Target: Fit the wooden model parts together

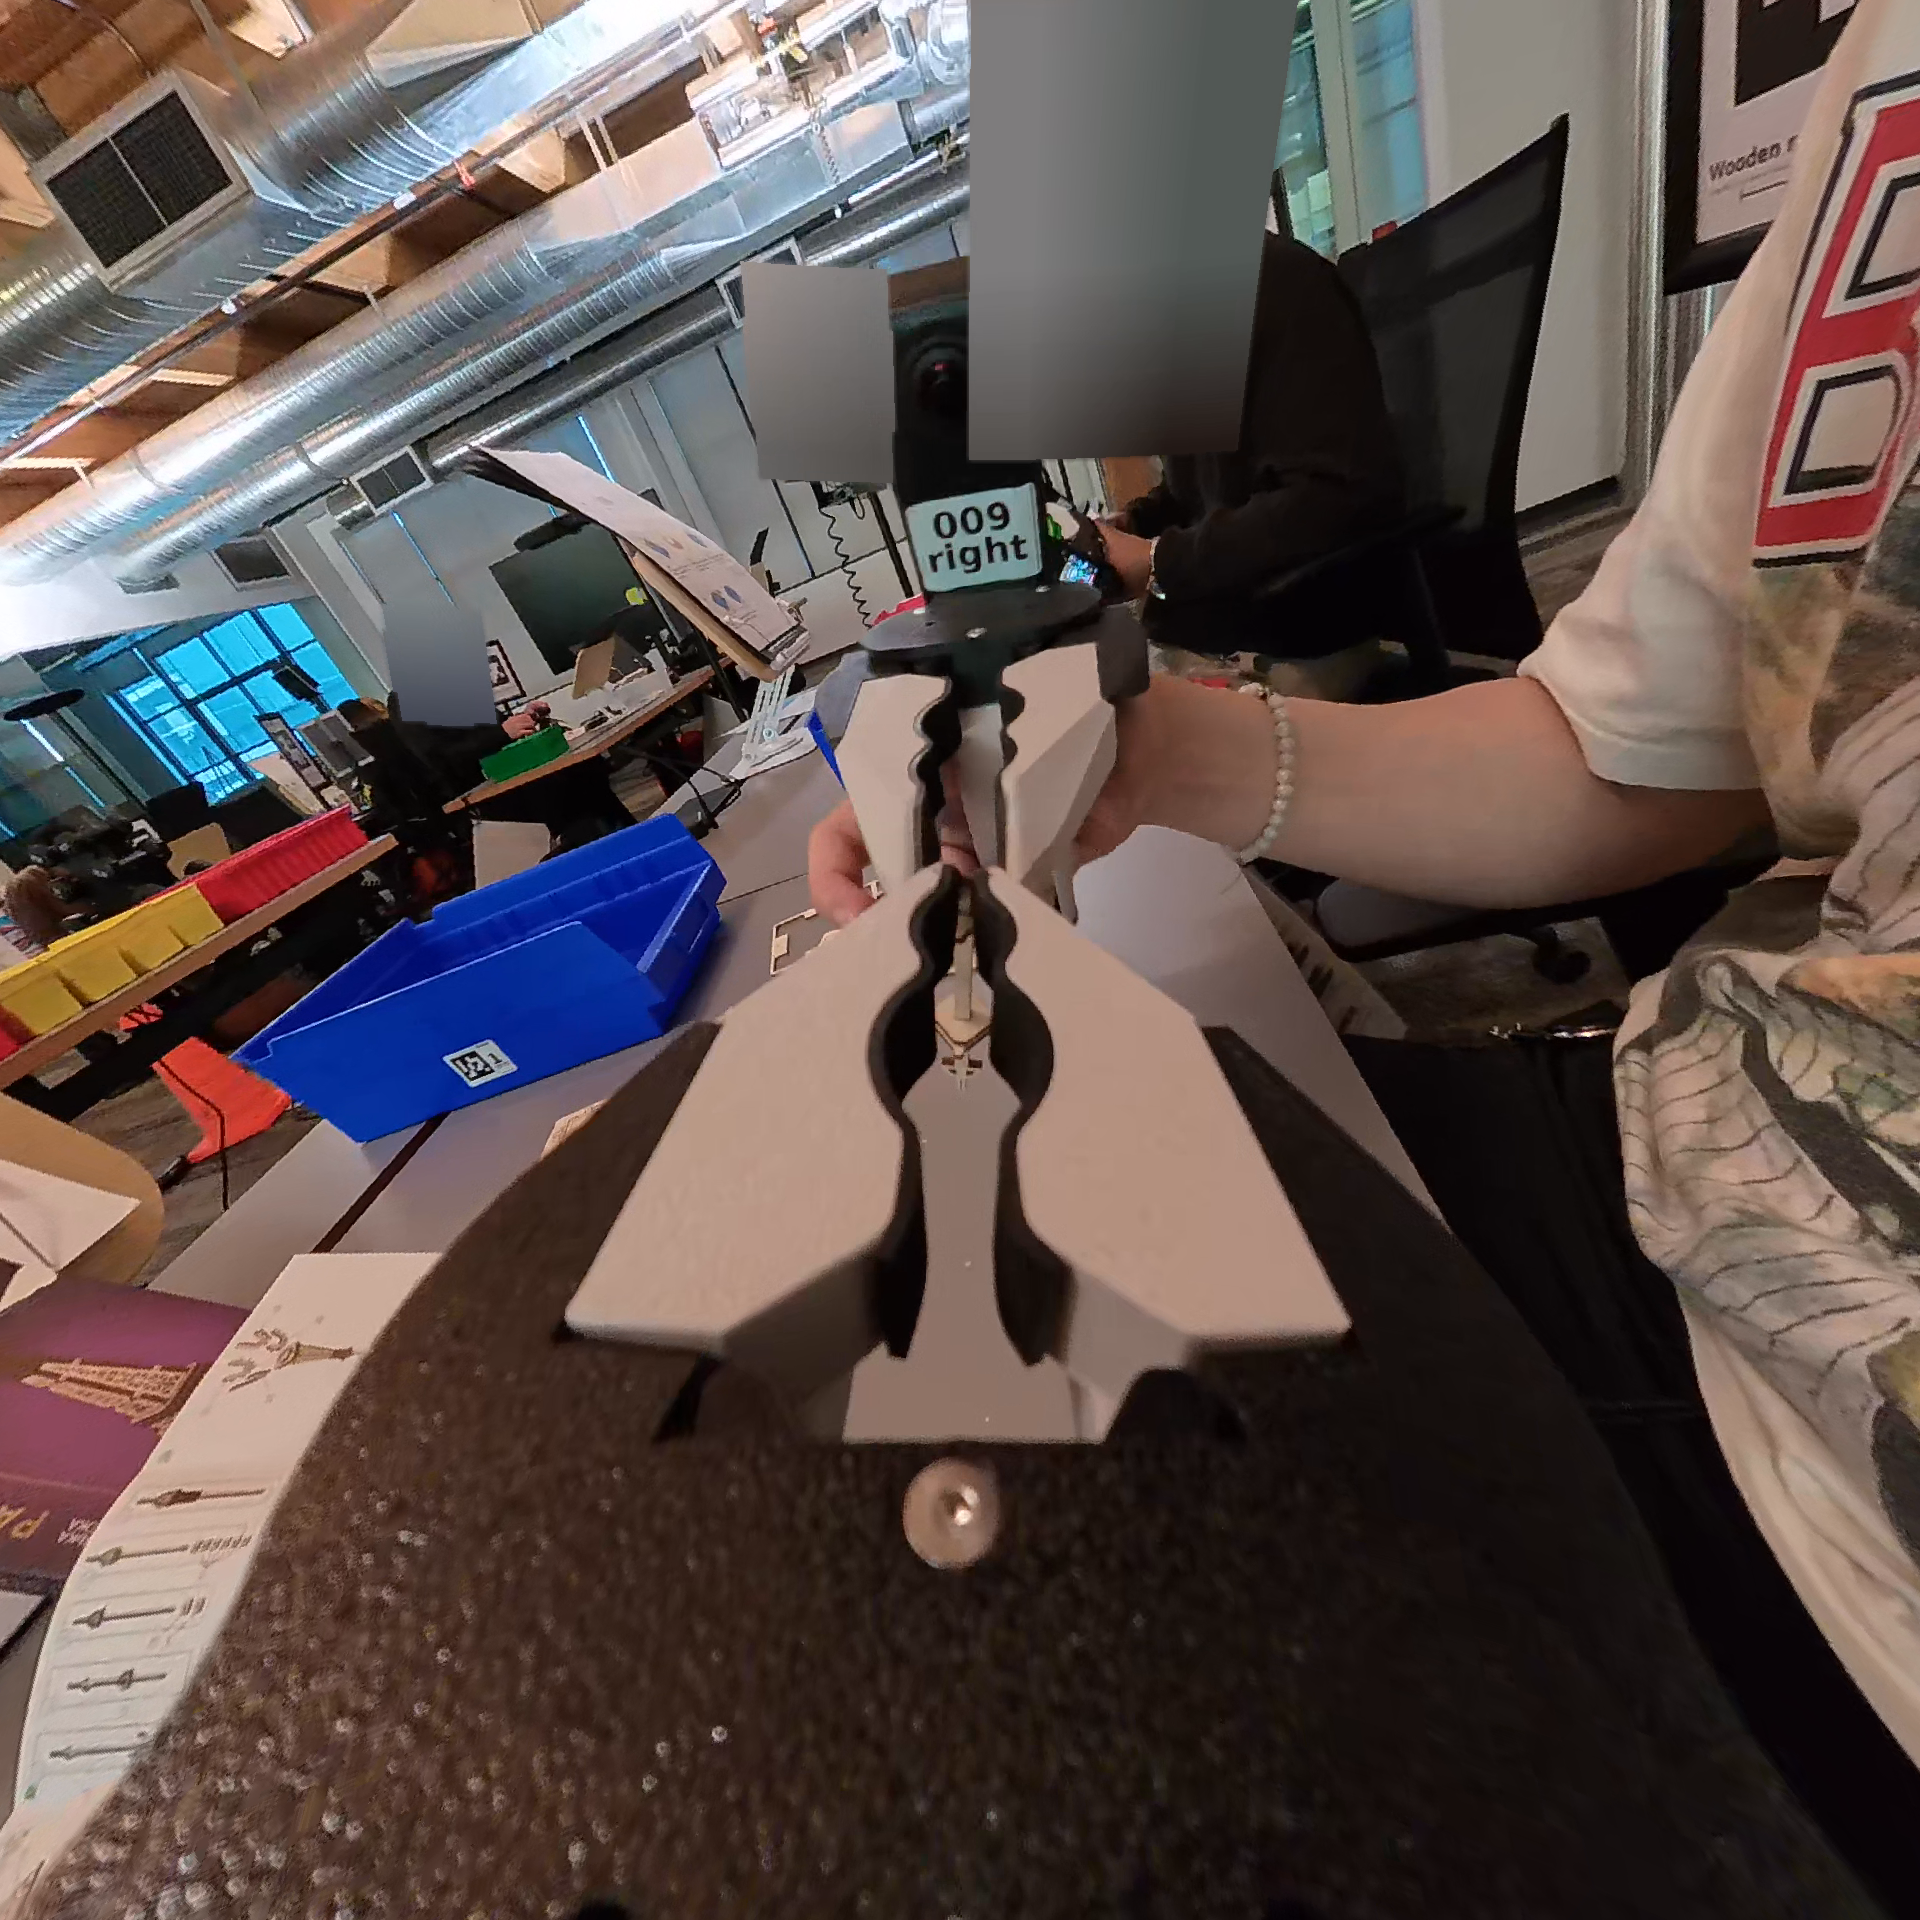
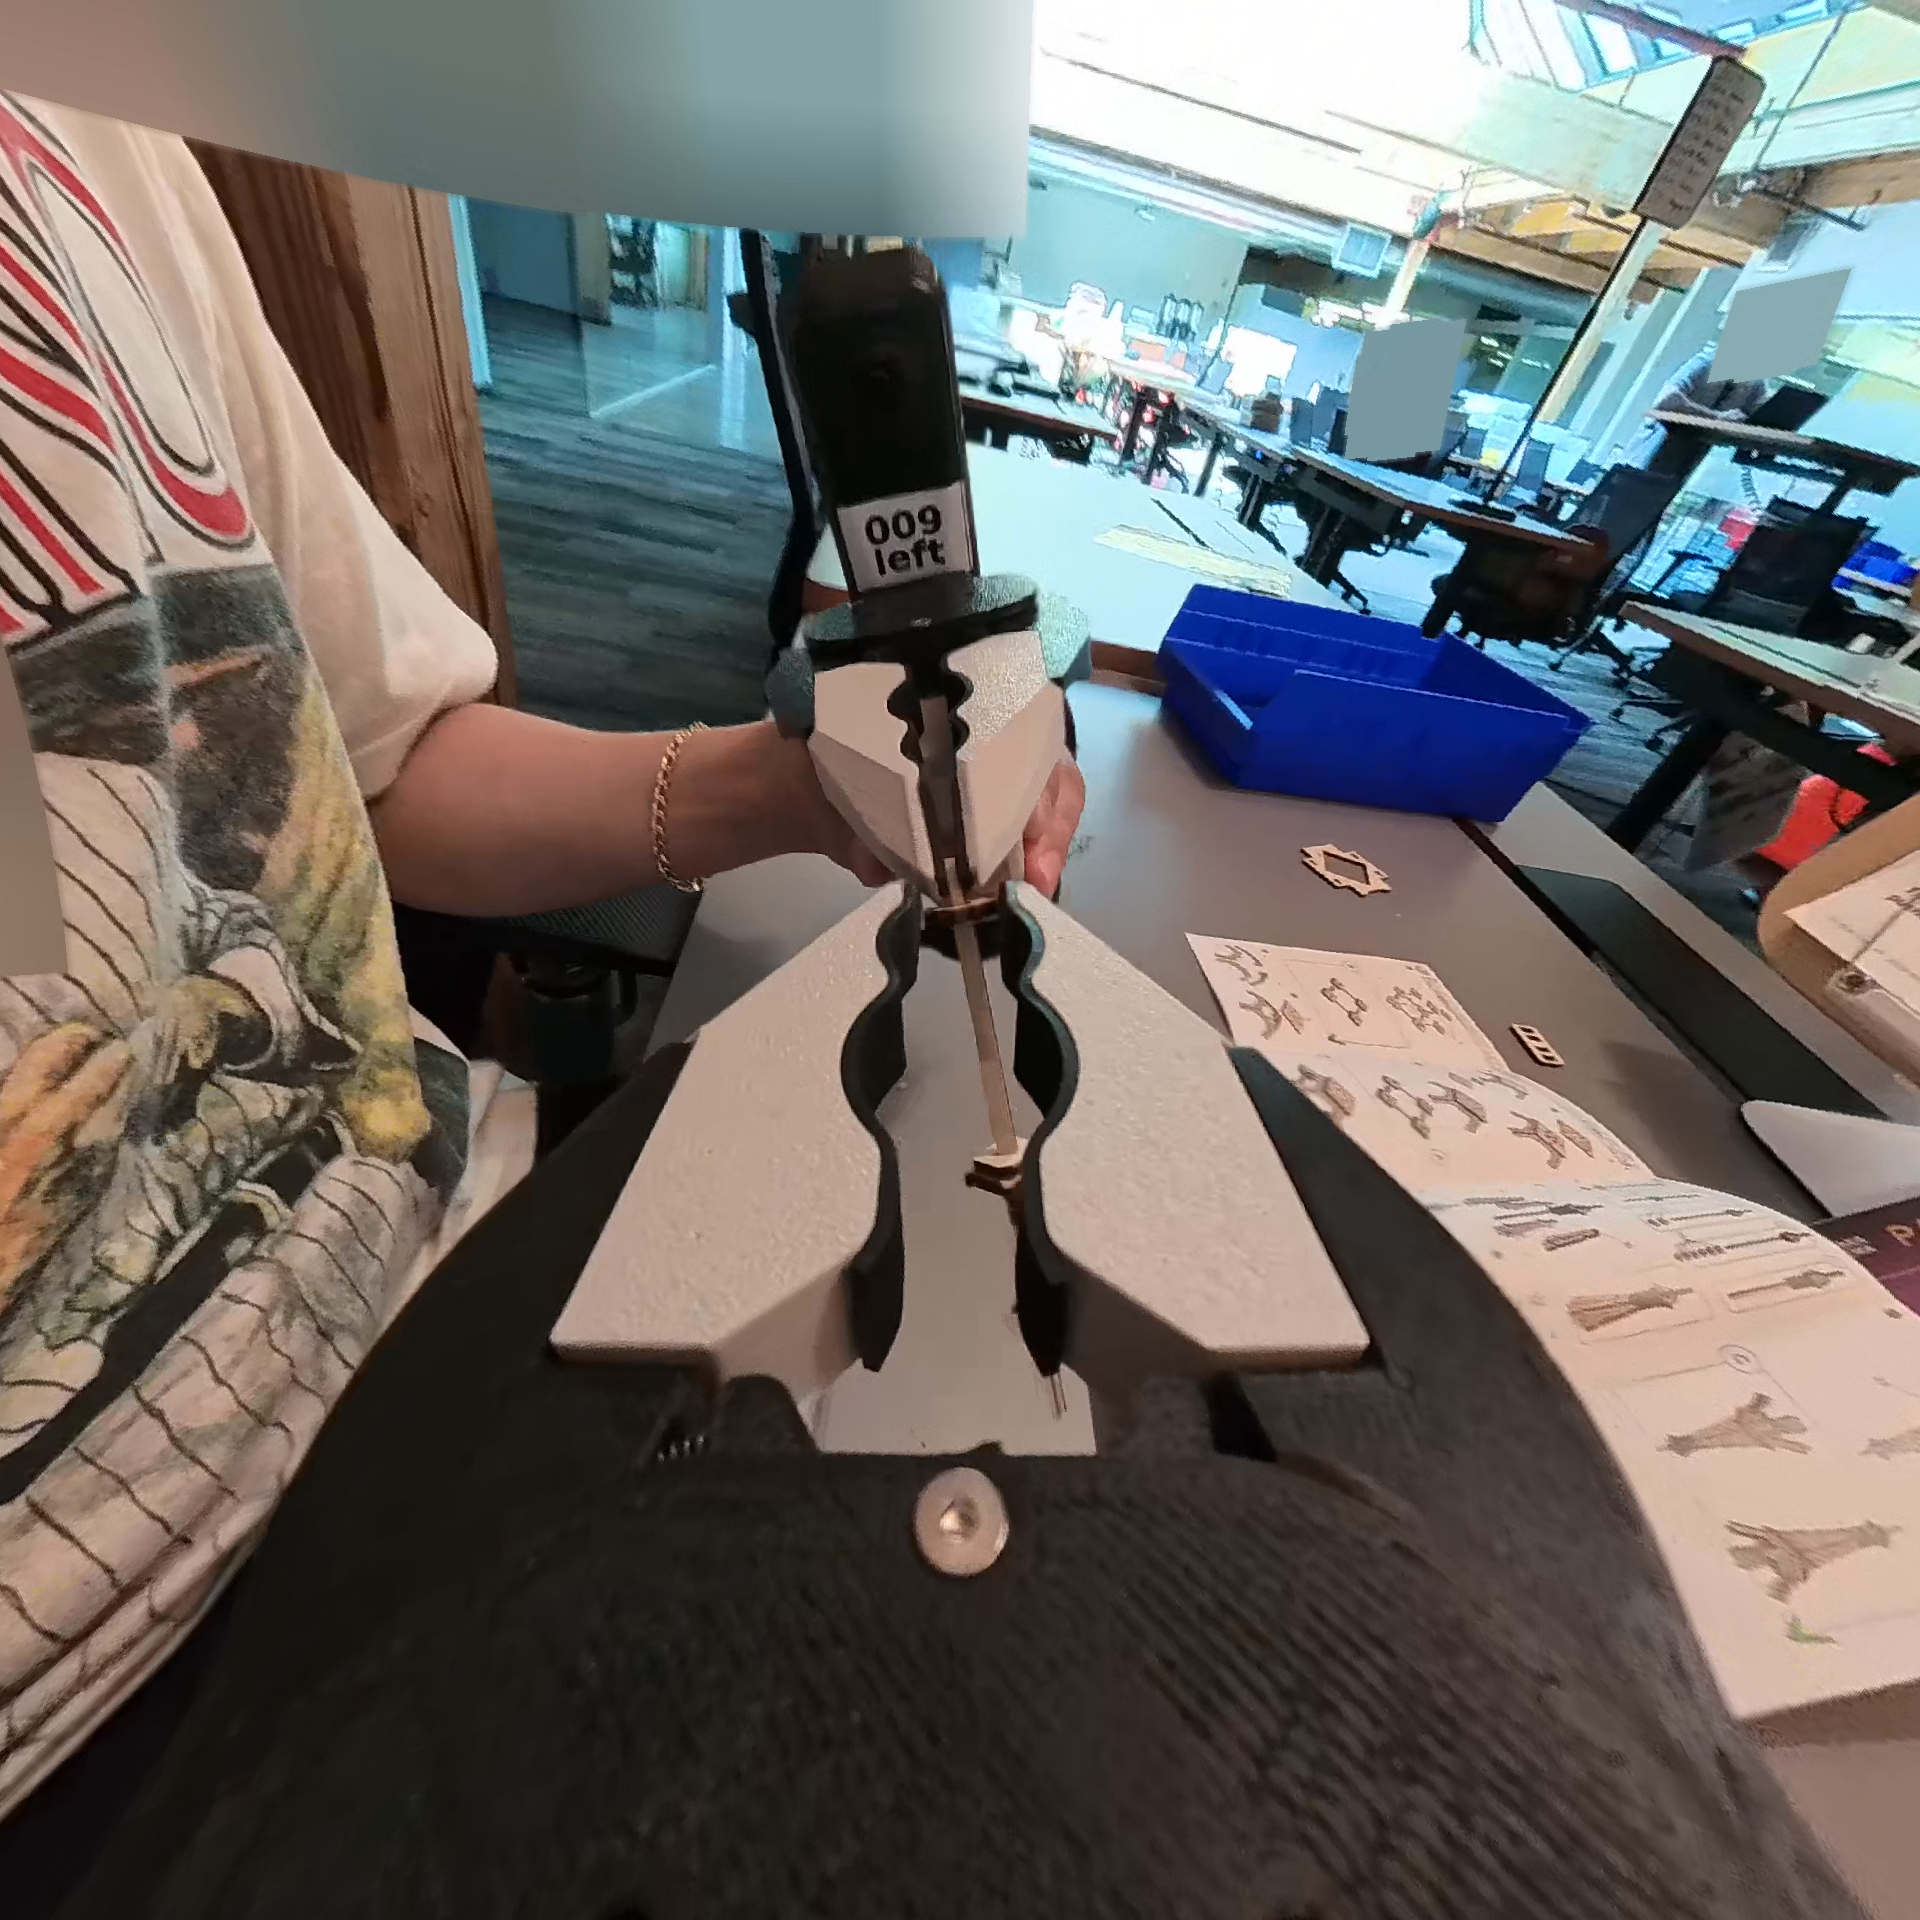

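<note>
The two tools meet tip to tip above the grey counter [image 2: 1195, 862], with the wooden model held between them. The left hand-held gripper [image 1: 961, 899] is pinched down on one end of a thin wooden rod [image 2: 987, 1049]; its jaws stand nearly together at the tips, with only the slim stick in the gap. The right hand-held gripper [image 2: 961, 904] is likewise narrowed at its tips around a small wooden collar piece [image 2: 958, 909] threaded on that rod. Further along the rod, inside the wider hollow between the right tool's jaws, sits another small notched wooden piece [image 2: 995, 1162], which looks loose of the jaws.

This rod is light and looks thin and brittle. Judging by its slimness, it would snap under sideways bending, so force should run along its length only. The collar is best gripped on its flat outer edges, and the rod close to the joint, so little unsupported length can flex. Bare wood against textured jaws should not slip much, but a tight squeeze could crush the fine notches.

On the counter lie a spare frame-shaped wooden part [image 2: 1345, 868], a small slatted piece [image 2: 1536, 1044], a folded instruction sheet [image 2: 1507, 1164], and a blue bin [image 2: 1351, 727] beyond.
</note>
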Action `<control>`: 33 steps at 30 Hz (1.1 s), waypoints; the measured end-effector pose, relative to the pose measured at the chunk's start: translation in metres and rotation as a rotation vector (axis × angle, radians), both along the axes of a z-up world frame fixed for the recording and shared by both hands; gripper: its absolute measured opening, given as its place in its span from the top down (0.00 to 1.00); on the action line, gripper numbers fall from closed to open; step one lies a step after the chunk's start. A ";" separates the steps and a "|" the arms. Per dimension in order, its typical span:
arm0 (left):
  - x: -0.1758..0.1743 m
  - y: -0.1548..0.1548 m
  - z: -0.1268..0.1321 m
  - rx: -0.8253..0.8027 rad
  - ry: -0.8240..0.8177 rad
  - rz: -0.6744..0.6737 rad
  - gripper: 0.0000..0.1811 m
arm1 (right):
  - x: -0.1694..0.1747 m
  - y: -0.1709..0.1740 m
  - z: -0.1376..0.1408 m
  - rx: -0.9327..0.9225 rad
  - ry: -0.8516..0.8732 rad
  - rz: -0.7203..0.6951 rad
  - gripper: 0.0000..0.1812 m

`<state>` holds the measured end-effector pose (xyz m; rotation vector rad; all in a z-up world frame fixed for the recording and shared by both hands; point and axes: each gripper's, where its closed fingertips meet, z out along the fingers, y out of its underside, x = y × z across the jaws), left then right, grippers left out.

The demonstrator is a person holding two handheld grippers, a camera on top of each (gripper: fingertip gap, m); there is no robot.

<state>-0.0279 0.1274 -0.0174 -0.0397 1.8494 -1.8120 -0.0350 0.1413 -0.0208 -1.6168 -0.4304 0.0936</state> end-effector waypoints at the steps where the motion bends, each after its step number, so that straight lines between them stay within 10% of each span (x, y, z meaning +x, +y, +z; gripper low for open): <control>1: 0.000 0.000 0.001 -0.004 0.002 0.000 1.00 | 0.000 -0.001 0.002 0.007 0.025 0.007 0.94; 33: 0.001 0.000 0.005 -0.058 0.028 -0.015 1.00 | 0.001 0.005 0.000 0.012 -0.074 -0.034 0.94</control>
